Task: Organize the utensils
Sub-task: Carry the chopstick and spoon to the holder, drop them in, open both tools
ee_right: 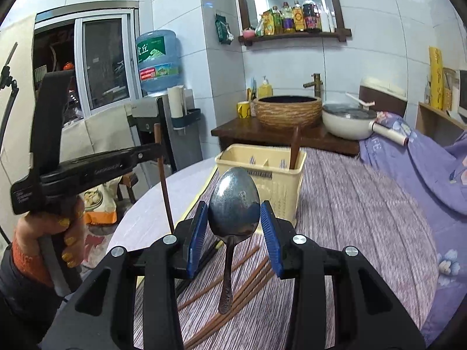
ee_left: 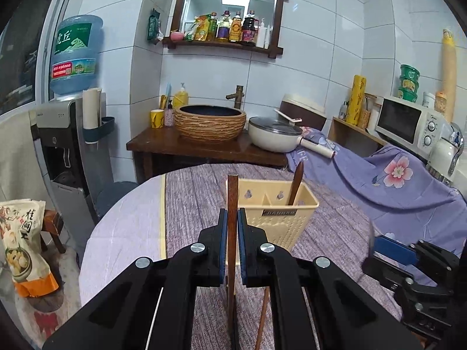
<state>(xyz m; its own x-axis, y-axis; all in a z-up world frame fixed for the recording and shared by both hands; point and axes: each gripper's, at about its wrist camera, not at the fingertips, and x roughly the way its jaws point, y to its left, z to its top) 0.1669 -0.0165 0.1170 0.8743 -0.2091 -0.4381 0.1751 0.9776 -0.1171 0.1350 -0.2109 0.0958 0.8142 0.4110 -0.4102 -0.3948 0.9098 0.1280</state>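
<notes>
Clamped in the left tool (ee_left: 232, 218) is a brown wooden chopstick (ee_left: 232, 204), held upright just in front of the cream utensil holder (ee_left: 280, 221), in which a dark wooden spoon (ee_left: 296, 183) is already stood. Between the blue pads (ee_right: 196, 233) of the right tool (ee_right: 233, 227), whose jaws are seen apart, a metal spoon (ee_right: 233, 204) is seen bowl up; whether it is gripped cannot be told. More chopsticks (ee_right: 233, 291) are left lying on the striped table (ee_right: 350, 204) below.
</notes>
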